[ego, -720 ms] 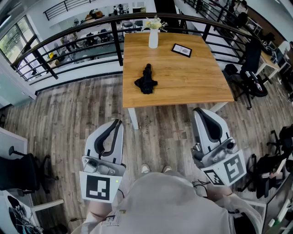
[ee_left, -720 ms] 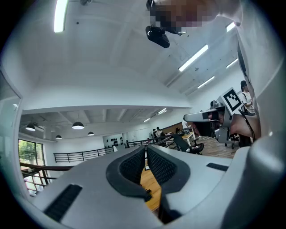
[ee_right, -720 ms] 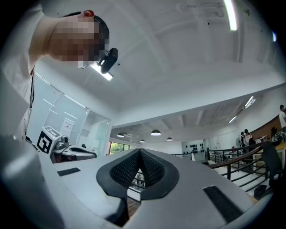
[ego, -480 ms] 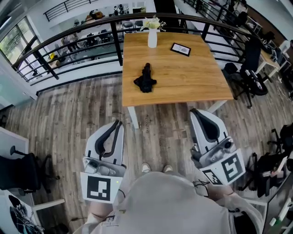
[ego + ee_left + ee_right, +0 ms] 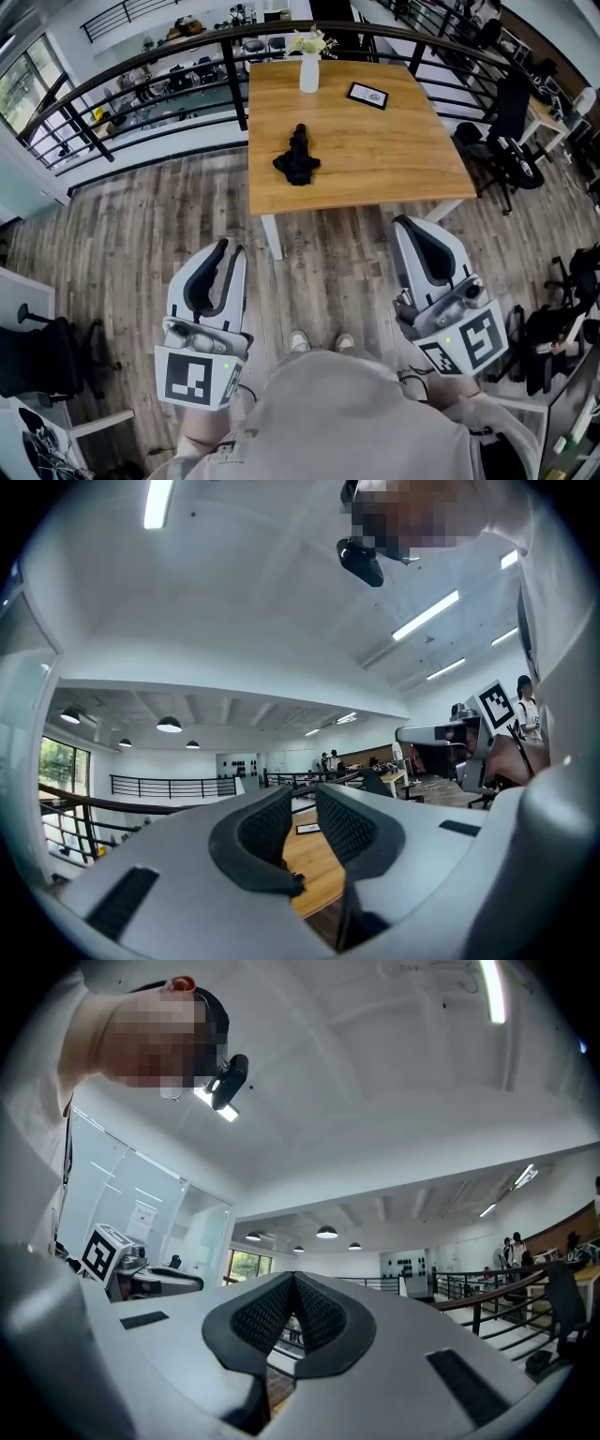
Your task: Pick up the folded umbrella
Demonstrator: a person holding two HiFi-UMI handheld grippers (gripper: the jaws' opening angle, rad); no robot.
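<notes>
Shifted the left gripper point(image 5: 232, 246), a grey shell with black padded jaws and a square-marker cube, a little toward the left edge of the head view. Widened thereby the stretch of grey-brown plank floor point(image 5: 319, 272) between it and the matching right gripper point(image 5: 411, 221). Slid the square light-wood table point(image 5: 394, 159) slightly up and left in the frame. Carried along with it, by the same small amount, the black folded umbrella point(image 5: 297, 159), the white vase of pale flowers point(image 5: 309, 71) and the small dark-framed card point(image 5: 367, 95). Opened a touch more floor between the table's near edge and both grippers' tips.
</notes>
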